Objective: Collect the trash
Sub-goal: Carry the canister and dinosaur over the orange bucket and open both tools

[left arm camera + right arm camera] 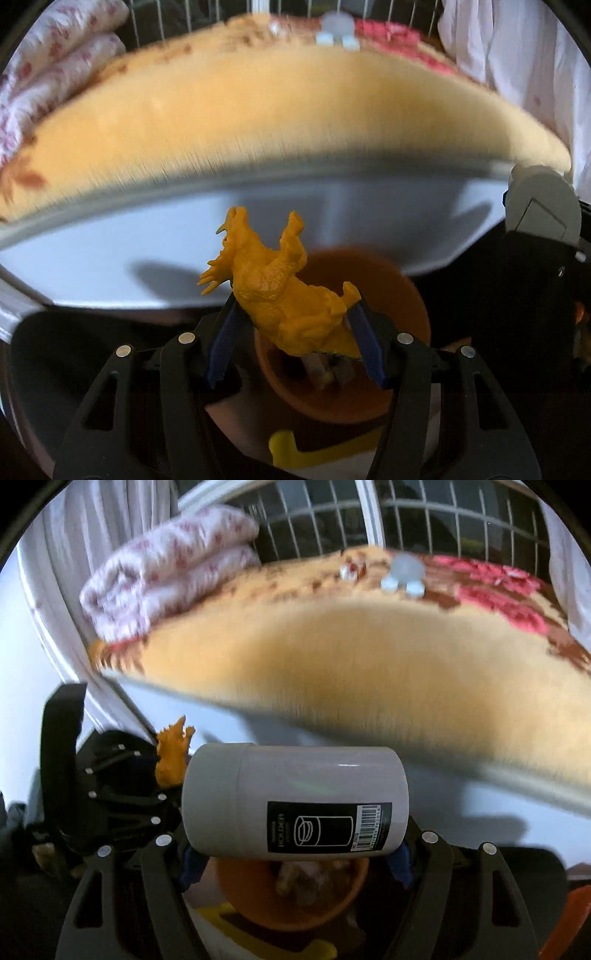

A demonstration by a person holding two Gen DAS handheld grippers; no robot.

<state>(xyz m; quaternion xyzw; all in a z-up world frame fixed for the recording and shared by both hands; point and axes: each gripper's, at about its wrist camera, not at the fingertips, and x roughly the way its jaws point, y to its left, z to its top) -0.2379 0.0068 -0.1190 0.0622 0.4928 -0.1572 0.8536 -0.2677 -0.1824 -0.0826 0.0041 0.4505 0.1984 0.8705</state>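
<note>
Left gripper pinching a yellow toy dinosaur, right gripper clamped on a grey canister, both above an orange bowl, yellow blanket behind

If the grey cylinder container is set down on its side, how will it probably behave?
The grey cylinder container looks smooth and round, so on its side it would likely roll. Its glossy wall may be slippery; the right tongs clamp it across its width. It seems rigid, probably not fragile, though its weight cannot be judged.
</note>
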